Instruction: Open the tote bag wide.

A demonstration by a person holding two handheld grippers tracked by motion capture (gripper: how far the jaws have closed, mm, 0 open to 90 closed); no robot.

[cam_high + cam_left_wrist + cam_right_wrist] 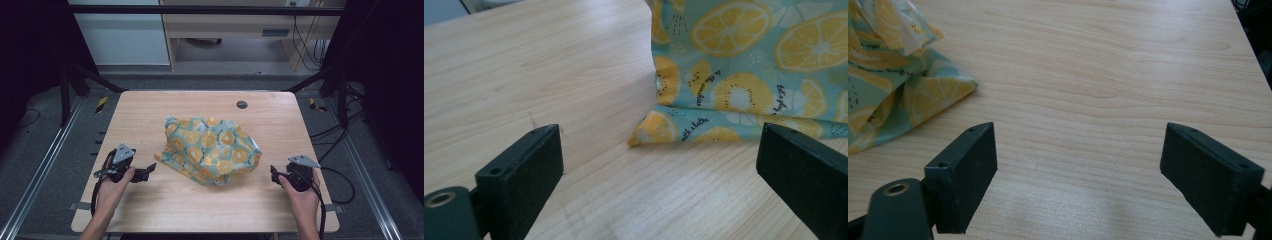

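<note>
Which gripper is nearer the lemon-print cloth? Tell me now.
Left. The left gripper sits just beside the lemon-print cloth, jaws open toward its near corner; the right gripper waits slightly farther off its other side, open too.

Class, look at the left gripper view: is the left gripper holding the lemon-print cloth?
No: the left gripper stands open, and the cloth lies on the table beyond it, untouched.

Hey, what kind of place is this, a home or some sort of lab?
Most likely a lab or recording rig, not a home: a bare wooden table inside a dark metal frame, loose cables on the floor, and a lemon-print cloth as the work piece.
</note>
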